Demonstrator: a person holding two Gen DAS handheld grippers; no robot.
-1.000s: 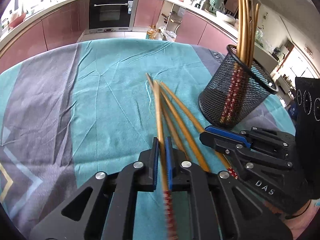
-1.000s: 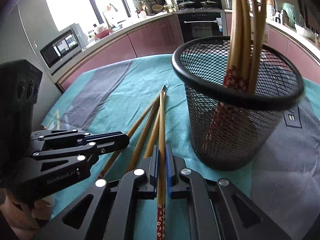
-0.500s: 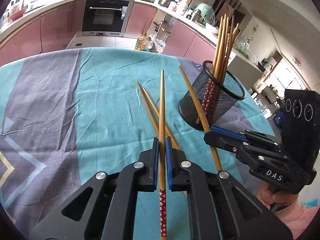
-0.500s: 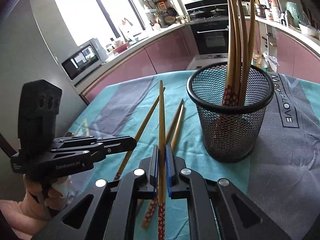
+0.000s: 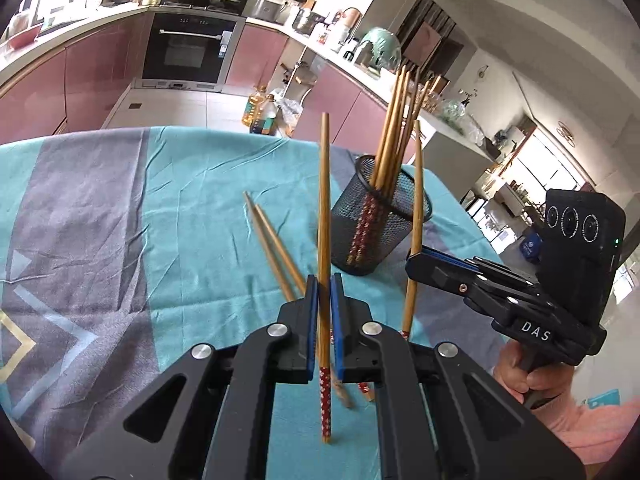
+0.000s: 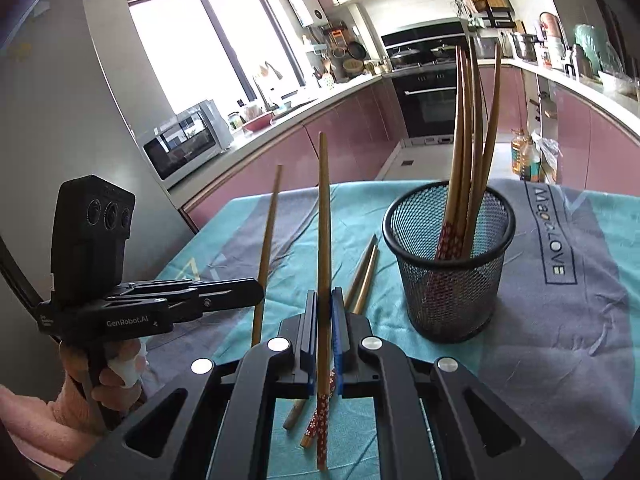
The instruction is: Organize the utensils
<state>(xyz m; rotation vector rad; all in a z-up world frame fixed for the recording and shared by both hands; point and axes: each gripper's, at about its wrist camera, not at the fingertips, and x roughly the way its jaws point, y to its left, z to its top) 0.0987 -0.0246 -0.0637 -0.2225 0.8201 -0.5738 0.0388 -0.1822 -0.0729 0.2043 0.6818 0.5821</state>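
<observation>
1. Left gripper (image 5: 324, 320): jaws clamped on one bamboo chopstick (image 5: 324, 216), held clear of the teal tablecloth (image 5: 192, 184), plain tip pointing up and away, patterned red end hanging below the pads. To seat it well, it likely needed turning so one end dropped straight into the holder's mouth without snagging the rim.

2. Two loose chopsticks (image 5: 276, 248): lay side by side on the cloth between the left gripper and the holder; not yet collected.

3. Mesh holder (image 5: 382, 224): black wire cup, upright on the cloth, several chopsticks (image 5: 394, 128) already standing in it, patterned ends down, leaning toward one side. The freer side of the mouth looked the better entry.

4. Right gripper (image 6: 324, 320): jaws closed on a second chopstick (image 6: 324, 240), likewise lifted and tip-up, with the holder near on its right. Judged best to insert one stick at a time, so the two grippers did not crowd the rim.
</observation>
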